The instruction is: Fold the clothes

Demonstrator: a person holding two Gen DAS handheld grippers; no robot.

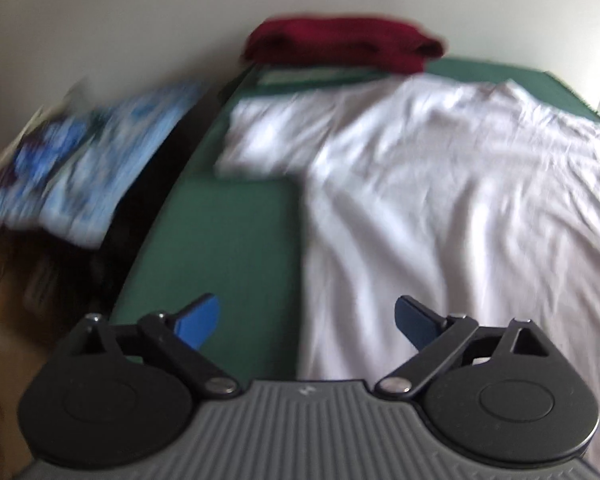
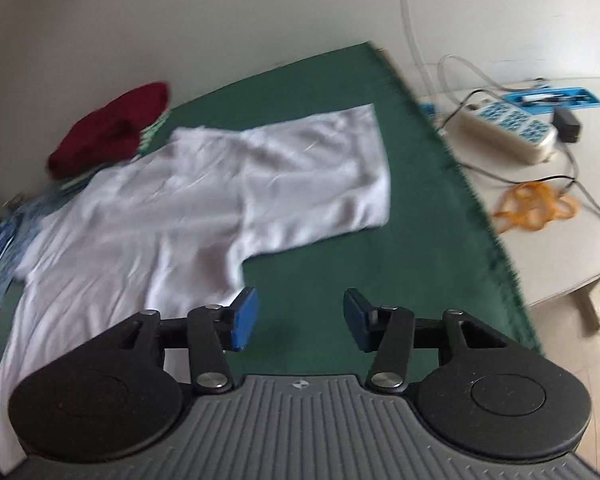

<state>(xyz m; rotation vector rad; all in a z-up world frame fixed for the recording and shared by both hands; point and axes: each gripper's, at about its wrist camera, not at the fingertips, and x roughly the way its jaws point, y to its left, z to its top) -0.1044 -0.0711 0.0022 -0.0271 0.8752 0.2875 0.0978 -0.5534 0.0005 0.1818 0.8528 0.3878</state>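
Note:
A white T-shirt [image 1: 440,200] lies spread flat on a green cloth-covered table [image 1: 228,240], one short sleeve stretched toward the left. My left gripper [image 1: 307,322] hovers open above the shirt's left side edge, nothing between its blue pads. In the right wrist view the same T-shirt [image 2: 160,216] lies with its other sleeve [image 2: 316,184] spread to the right. My right gripper [image 2: 300,318] hangs open over the bare green table [image 2: 400,240] just right of the shirt's side, and its pads hold nothing.
A folded dark red garment [image 1: 340,44] rests at the table's far edge, also seen as the red garment [image 2: 112,132]. A blue patterned cloth [image 1: 92,160] lies off the table's left side. A white side table [image 2: 540,200] bears a power strip [image 2: 512,128], cables and orange bands [image 2: 536,204].

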